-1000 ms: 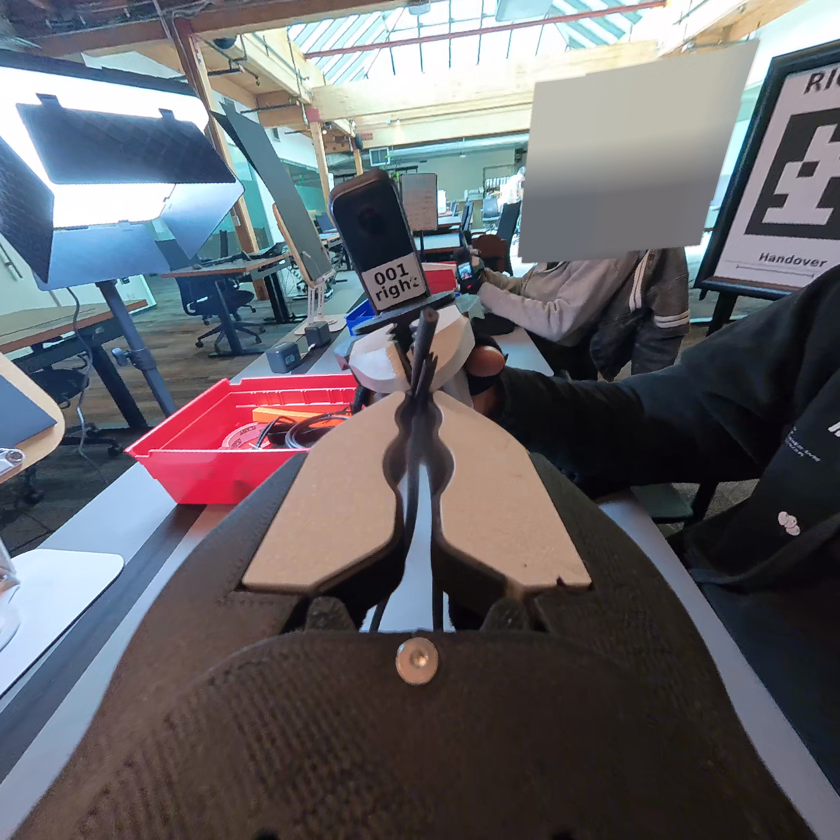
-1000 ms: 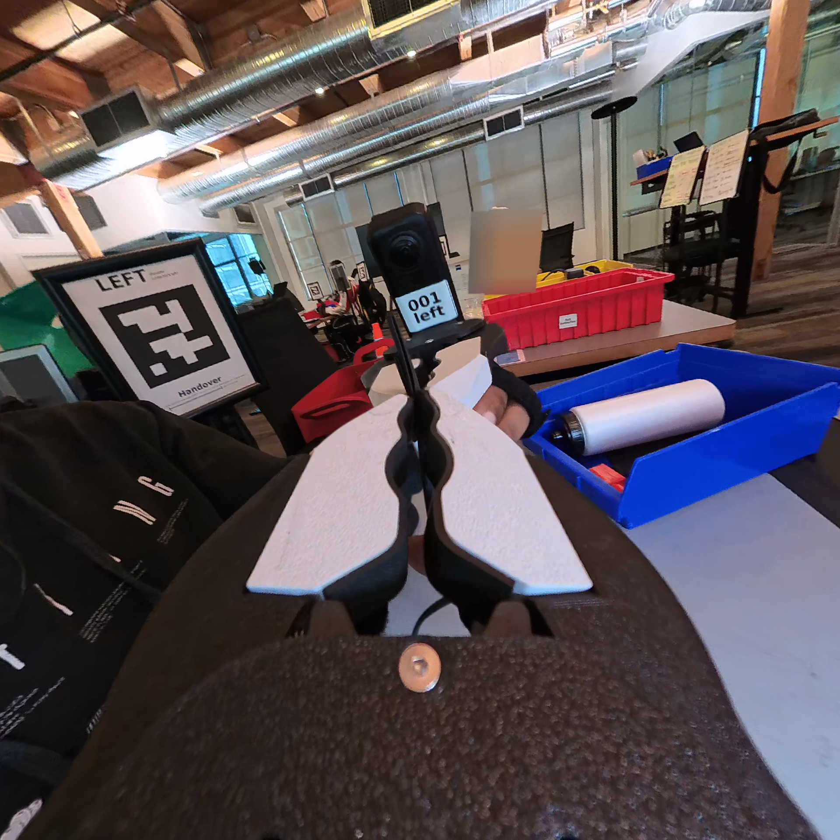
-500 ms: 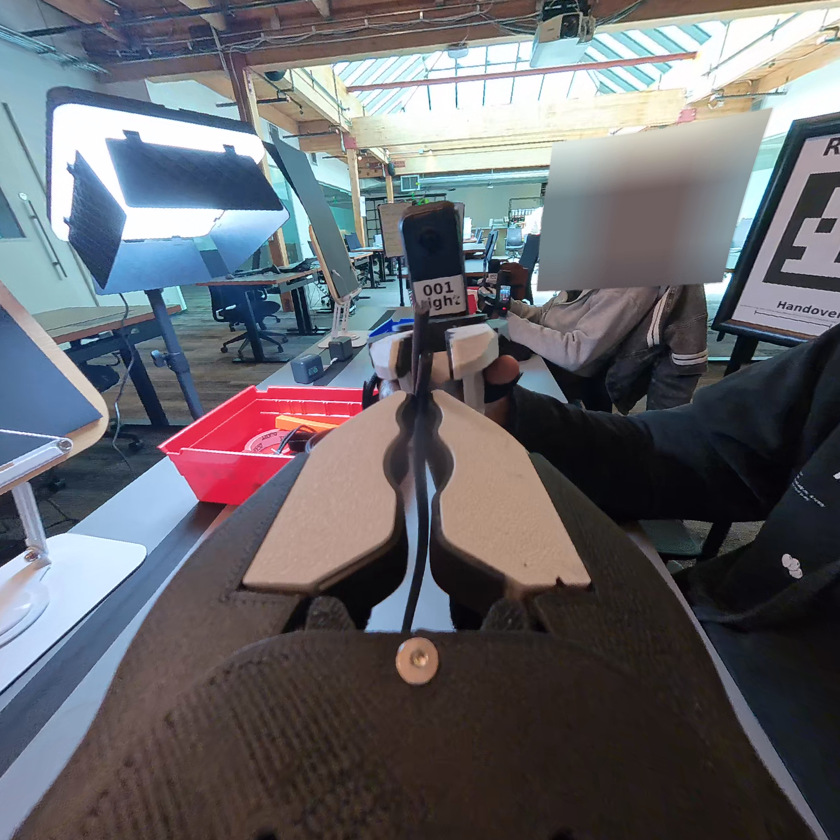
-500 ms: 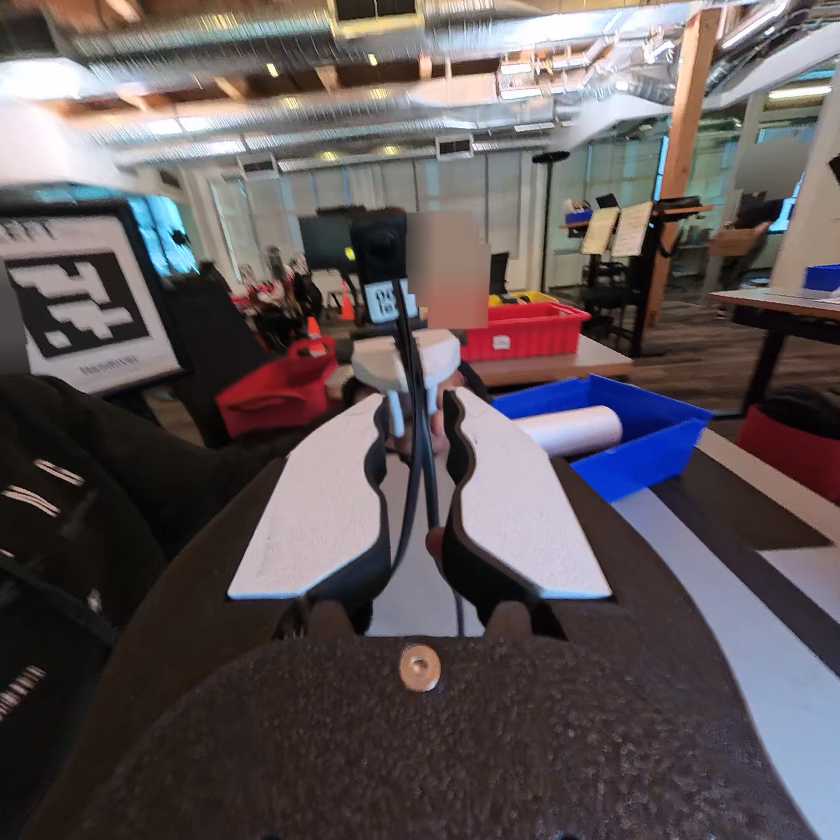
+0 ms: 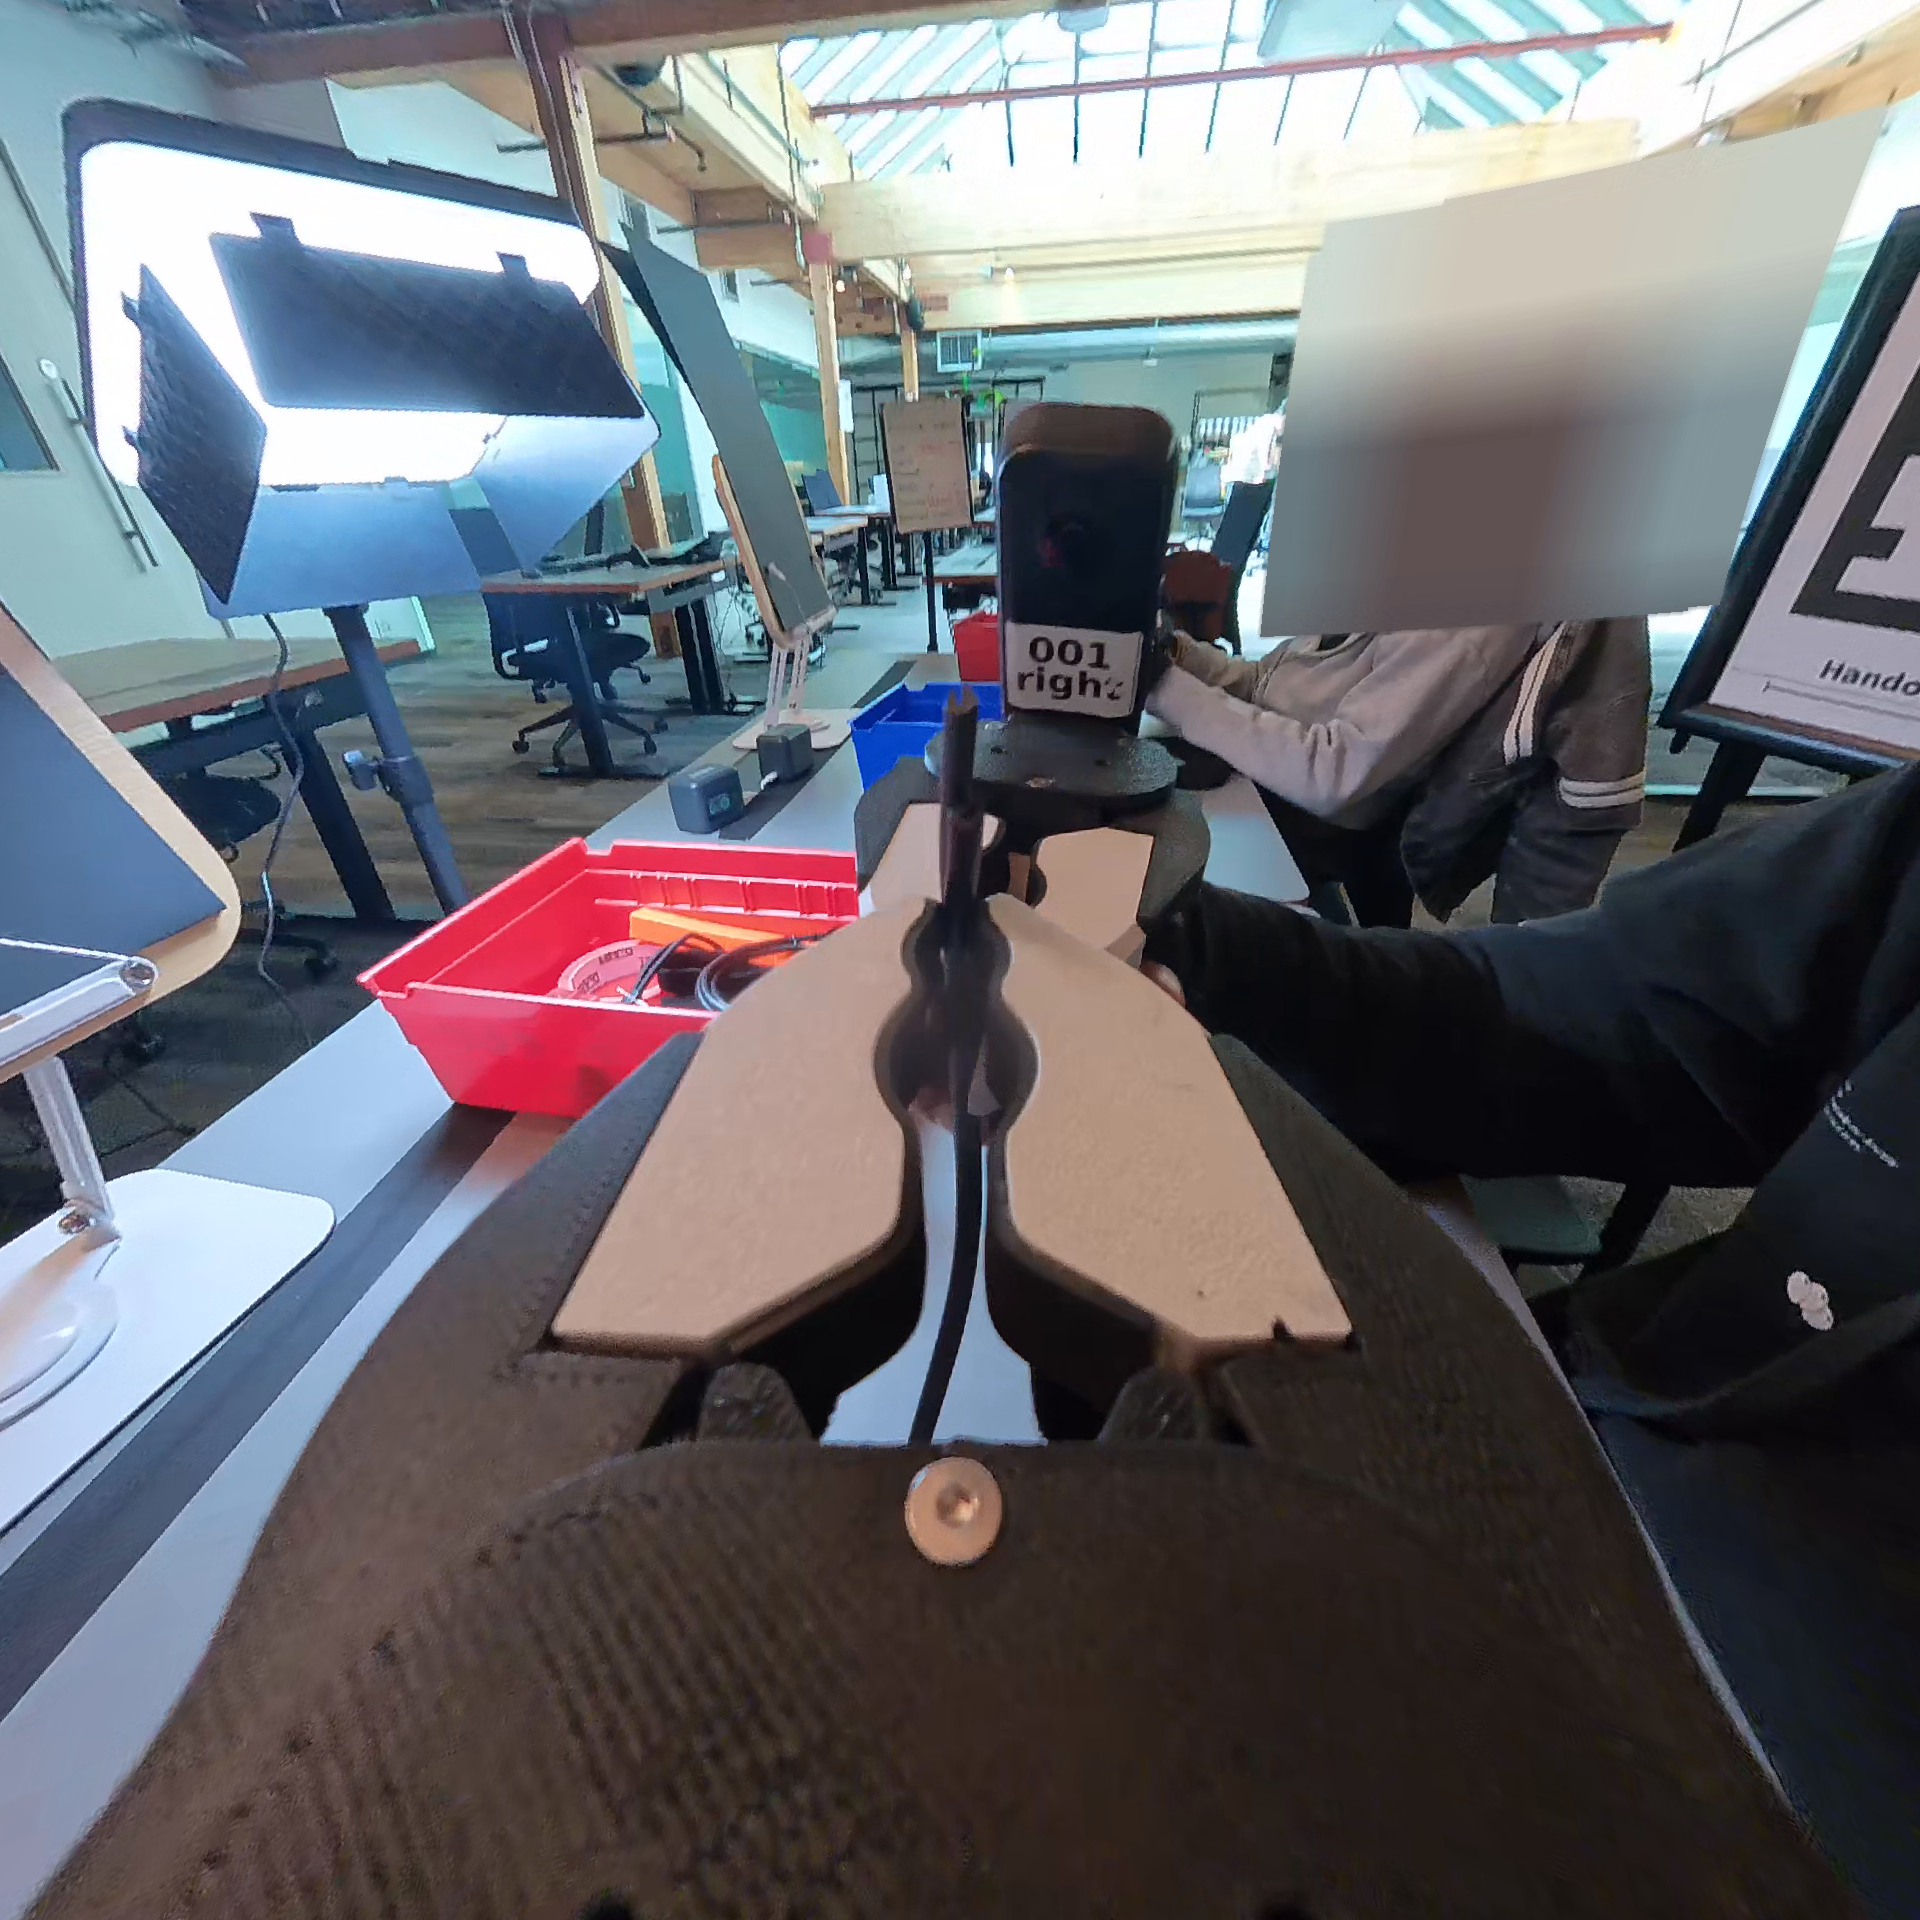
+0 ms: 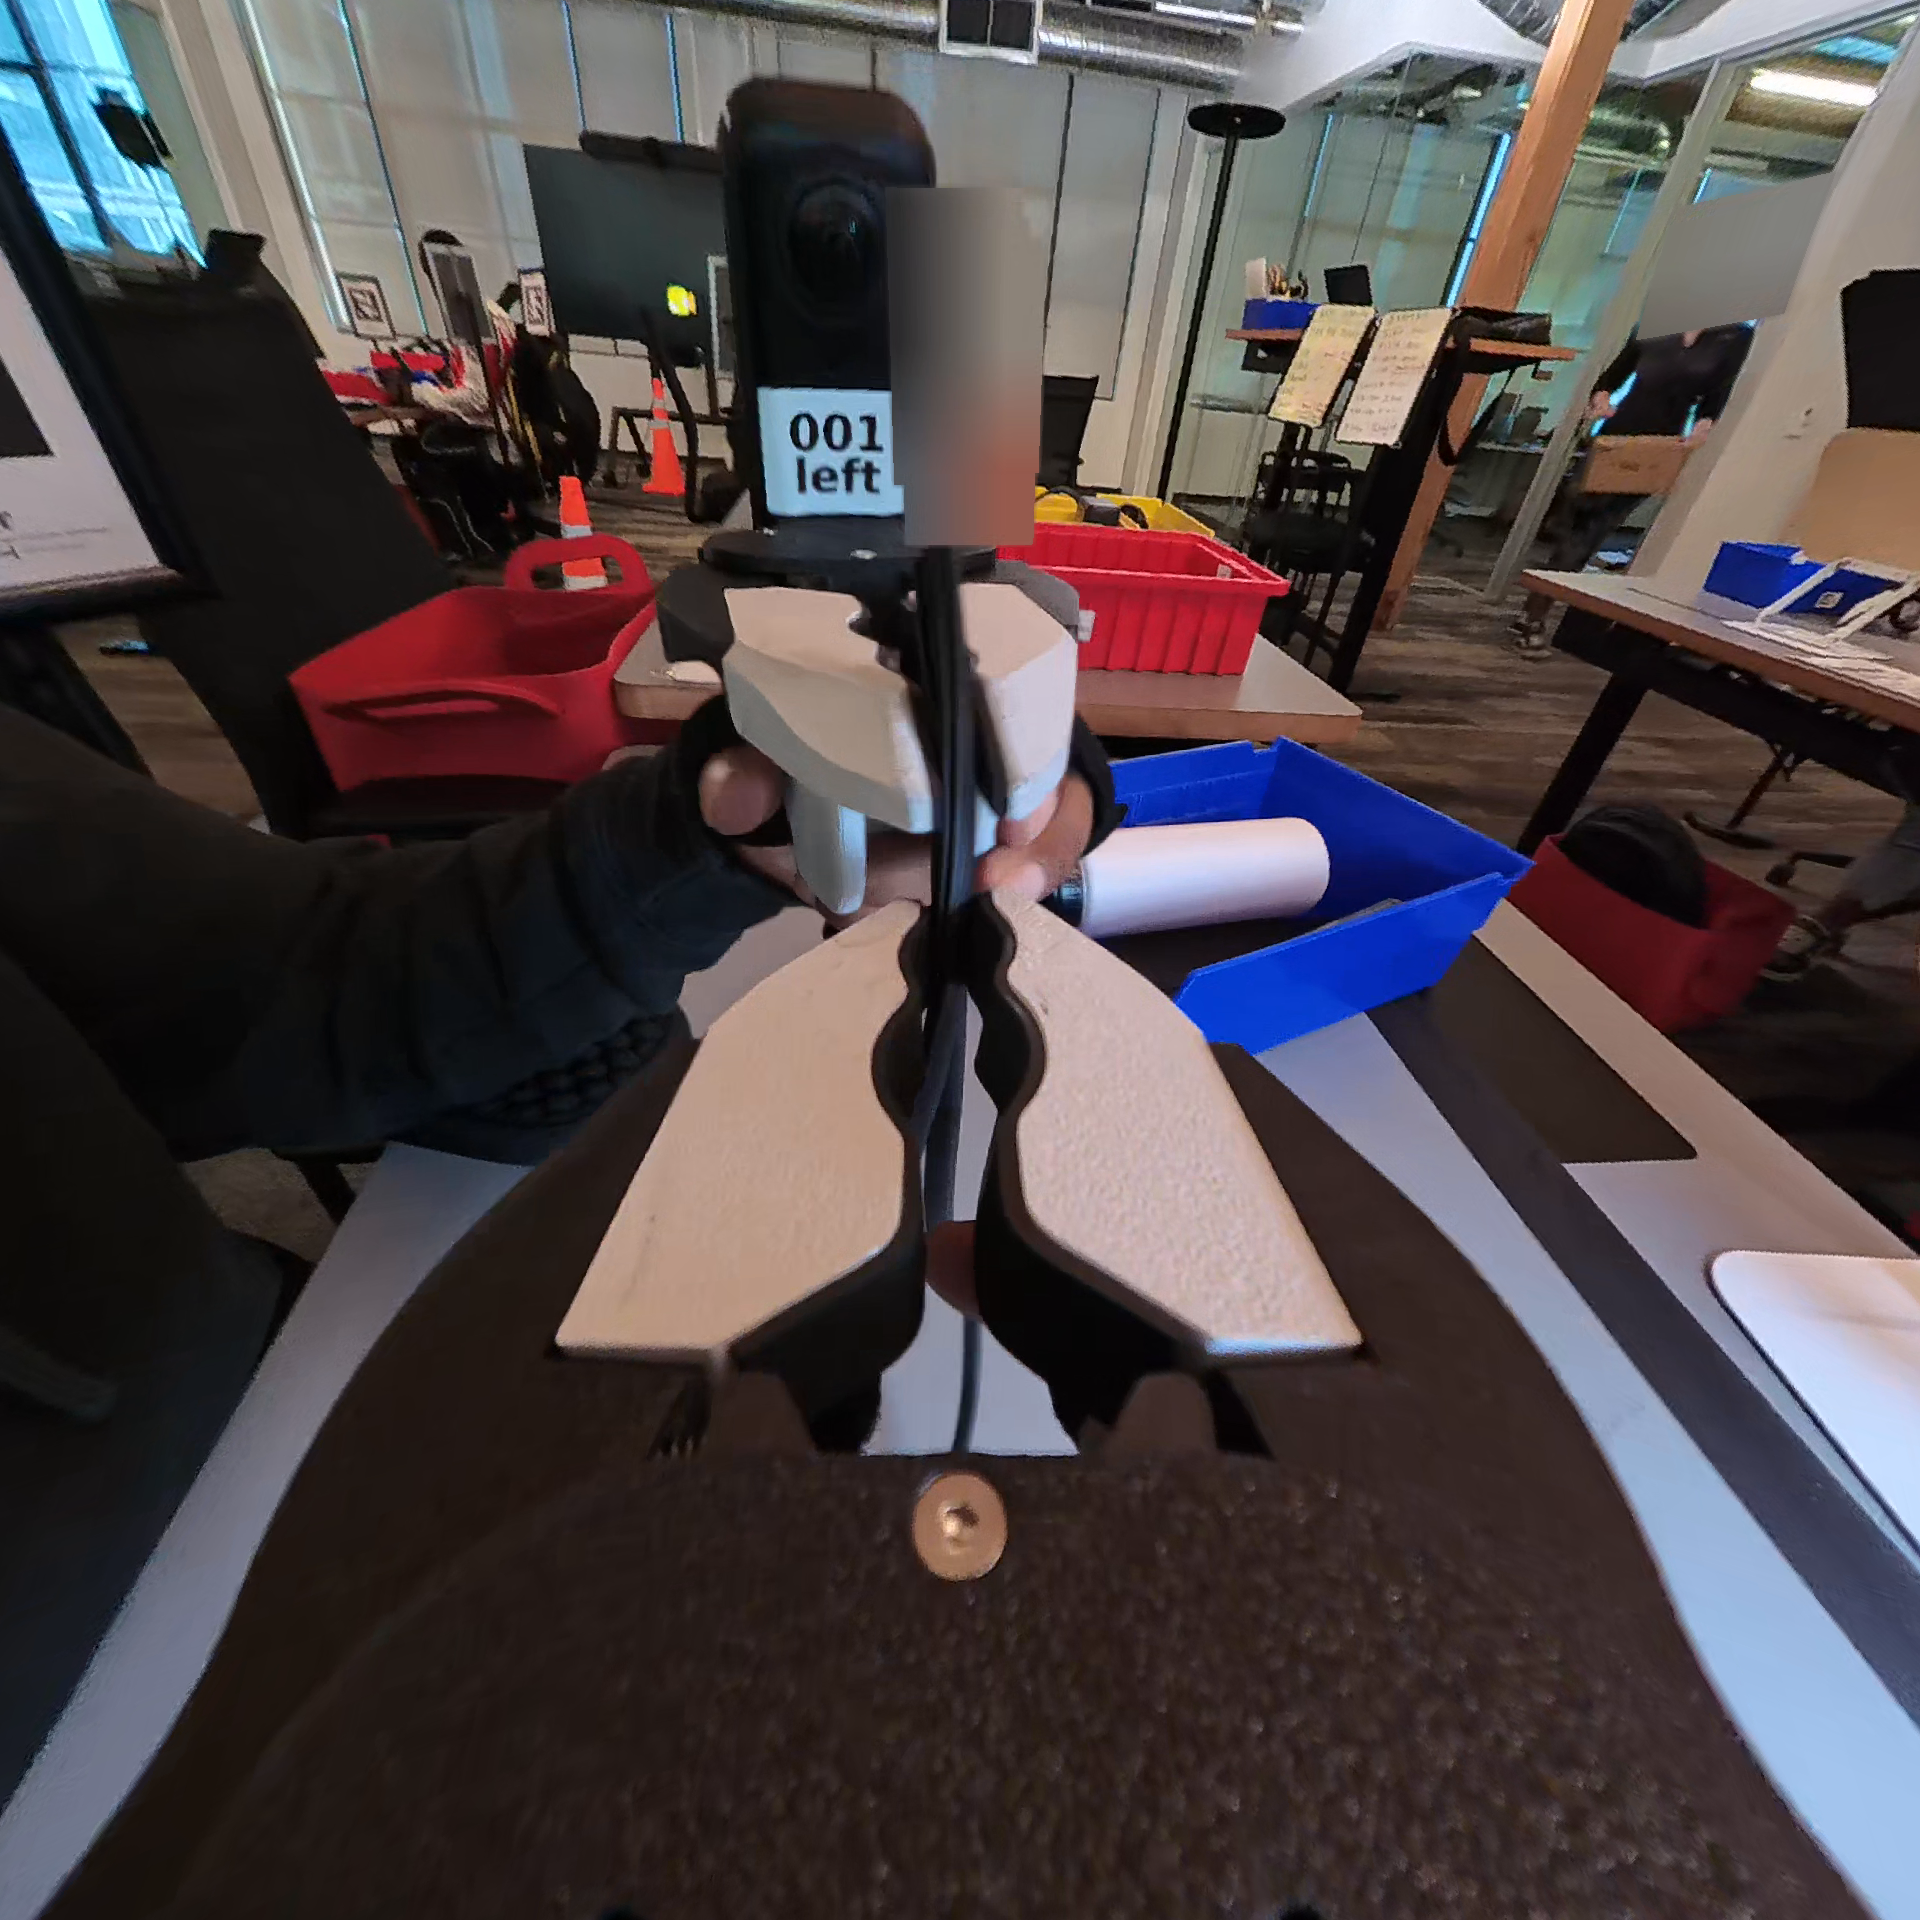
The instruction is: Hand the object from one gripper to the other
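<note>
A thin black cable (image 5: pixel 956 1195) runs between the two grippers, which face each other tip to tip above the table. My left gripper (image 5: pixel 956 920) is shut on the cable, whose plug end (image 5: pixel 957 769) sticks up past the tips in front of the right gripper (image 5: pixel 1013 862). In the right wrist view my right gripper (image 6: pixel 951 920) is shut on the same cable (image 6: pixel 945 1091). From there the cable rises straight into the left gripper (image 6: pixel 940 707), held by a gloved hand (image 6: pixel 748 800). Its lower end hangs out of view.
A red bin (image 5: pixel 499 997) with tape and cords sits on the table to the left. A blue bin (image 6: pixel 1382 935) holds a white roll (image 6: pixel 1205 873). A white stand base (image 5: pixel 156 1278) is at the near left. A seated person (image 5: pixel 1403 727) is behind. The tips of both grippers are at nearly the same place.
Half a second ago my right gripper's fingers stood apart around the cable and farther back. Now they are closed on it and nearer the left gripper. The left gripper stayed shut.
</note>
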The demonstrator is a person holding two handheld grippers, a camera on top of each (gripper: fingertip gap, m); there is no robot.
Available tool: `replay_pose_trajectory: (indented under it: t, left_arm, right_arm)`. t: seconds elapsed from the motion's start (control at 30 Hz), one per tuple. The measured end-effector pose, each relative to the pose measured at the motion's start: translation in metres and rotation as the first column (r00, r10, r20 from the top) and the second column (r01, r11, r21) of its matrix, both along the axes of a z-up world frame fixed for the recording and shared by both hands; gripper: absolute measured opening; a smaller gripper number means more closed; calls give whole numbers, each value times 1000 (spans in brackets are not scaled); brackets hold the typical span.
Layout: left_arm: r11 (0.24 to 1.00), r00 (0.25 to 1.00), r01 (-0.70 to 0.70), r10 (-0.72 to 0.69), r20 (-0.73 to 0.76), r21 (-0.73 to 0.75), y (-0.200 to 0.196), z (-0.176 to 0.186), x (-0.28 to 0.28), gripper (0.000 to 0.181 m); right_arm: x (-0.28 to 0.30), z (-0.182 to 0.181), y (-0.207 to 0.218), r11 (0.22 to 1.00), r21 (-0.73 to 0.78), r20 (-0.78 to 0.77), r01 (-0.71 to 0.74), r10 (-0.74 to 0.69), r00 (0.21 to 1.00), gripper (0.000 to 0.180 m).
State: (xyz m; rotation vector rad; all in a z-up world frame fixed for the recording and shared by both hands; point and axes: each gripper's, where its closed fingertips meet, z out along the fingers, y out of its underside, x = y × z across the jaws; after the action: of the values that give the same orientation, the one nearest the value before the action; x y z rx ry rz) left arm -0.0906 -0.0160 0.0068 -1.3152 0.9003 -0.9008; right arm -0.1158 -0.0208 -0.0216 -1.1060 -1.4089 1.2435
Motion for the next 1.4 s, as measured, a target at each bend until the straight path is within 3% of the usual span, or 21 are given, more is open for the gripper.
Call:
replay_pose_trajectory:
  t: [0.17, 0.37, 0.63, 0.83, 0.9, 1.03, 1.4]
  left_arm:
    - [998, 998, 56, -56, -9, -19, -5, -4, -4, 32]
    - [986, 979, 143, -153, -133, -85, -3, -46, 10, 40]
    - [986, 981, 143, -152, -120, -82, 4, -56, 30, 6]
    - [987, 986, 105, -120, -117, -124, 9, -50, 29, 6]
    - [986, 989, 96, -110, -102, -135, 10, -47, 26, 6]
    - [985, 994, 90, -97, -46, -145, 12, -37, 20, 6]
    - [987, 995, 77, -67, 78, -139, 15, -16, -1, 6]
  right_arm:
    - [6, 9, 0, 997, -61, -53, -36, 33, 998, 5]
    - [9, 17, -2, 993, -100, -93, -67, 58, 994, 5]
    - [17, 25, 3, 992, -112, -117, -58, 45, 992, 5]
    - [21, 32, 14, 992, -127, -161, -3, -17, 987, 8]
    - [23, 34, 19, 990, -139, -173, 12, -36, 984, 21]
    - [27, 35, 23, 986, -165, -184, -4, -27, 983, 30]
    - [21, -4, 17, 965, -212, -80, -156, 141, 987, 35]
